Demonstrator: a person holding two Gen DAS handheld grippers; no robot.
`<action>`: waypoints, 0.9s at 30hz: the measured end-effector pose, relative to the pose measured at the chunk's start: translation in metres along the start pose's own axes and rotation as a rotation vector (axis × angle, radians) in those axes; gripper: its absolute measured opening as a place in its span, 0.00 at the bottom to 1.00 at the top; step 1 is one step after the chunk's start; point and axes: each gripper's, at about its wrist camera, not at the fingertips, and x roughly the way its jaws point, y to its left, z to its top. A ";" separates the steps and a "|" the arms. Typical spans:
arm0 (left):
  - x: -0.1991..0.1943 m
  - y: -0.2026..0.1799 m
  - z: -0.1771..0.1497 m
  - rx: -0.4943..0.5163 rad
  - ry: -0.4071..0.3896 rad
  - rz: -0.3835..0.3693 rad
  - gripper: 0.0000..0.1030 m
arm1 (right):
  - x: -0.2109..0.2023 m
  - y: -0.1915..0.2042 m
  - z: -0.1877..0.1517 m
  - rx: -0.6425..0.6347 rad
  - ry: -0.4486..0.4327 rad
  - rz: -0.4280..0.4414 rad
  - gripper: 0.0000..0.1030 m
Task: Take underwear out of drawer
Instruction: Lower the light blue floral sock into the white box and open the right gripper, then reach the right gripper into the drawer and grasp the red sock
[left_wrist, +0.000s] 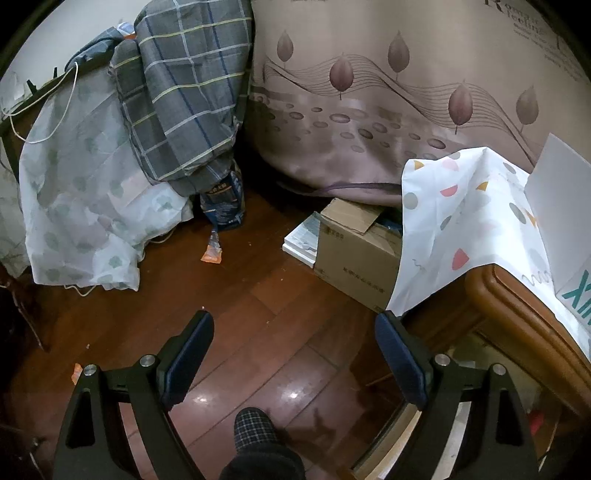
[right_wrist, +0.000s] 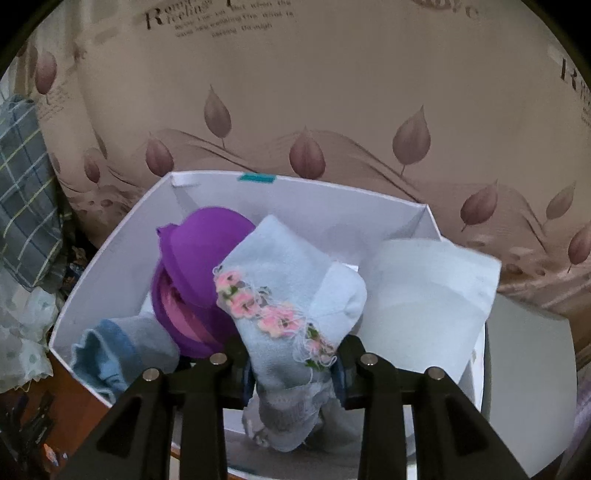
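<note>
One soft pale-blue garment (right_wrist: 284, 295) with pink floral trim, white box (right_wrist: 110, 251)

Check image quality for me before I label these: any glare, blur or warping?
Left wrist view: lamp glare on the wooden floor, fisheye bending, dark corners. Right wrist view: dim, slight blur on the white box rim, curved edges; the pale blue garment stays readable.

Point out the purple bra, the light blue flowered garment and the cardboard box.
purple bra (right_wrist: 207, 236): right wrist view, on its upper cup.
light blue flowered garment (right_wrist: 280, 258): right wrist view, on plain fabric above the flowers.
cardboard box (left_wrist: 354, 266): left wrist view, on its front face.
</note>
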 end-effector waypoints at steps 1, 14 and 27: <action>0.000 -0.001 -0.001 0.002 0.003 -0.005 0.85 | 0.003 -0.001 -0.002 0.000 0.003 -0.003 0.36; 0.005 -0.006 -0.001 0.009 0.027 -0.026 0.85 | -0.014 0.011 -0.005 -0.078 -0.038 -0.069 0.64; 0.007 -0.012 -0.004 0.029 0.038 -0.035 0.85 | -0.089 -0.005 -0.060 -0.084 -0.038 0.020 0.65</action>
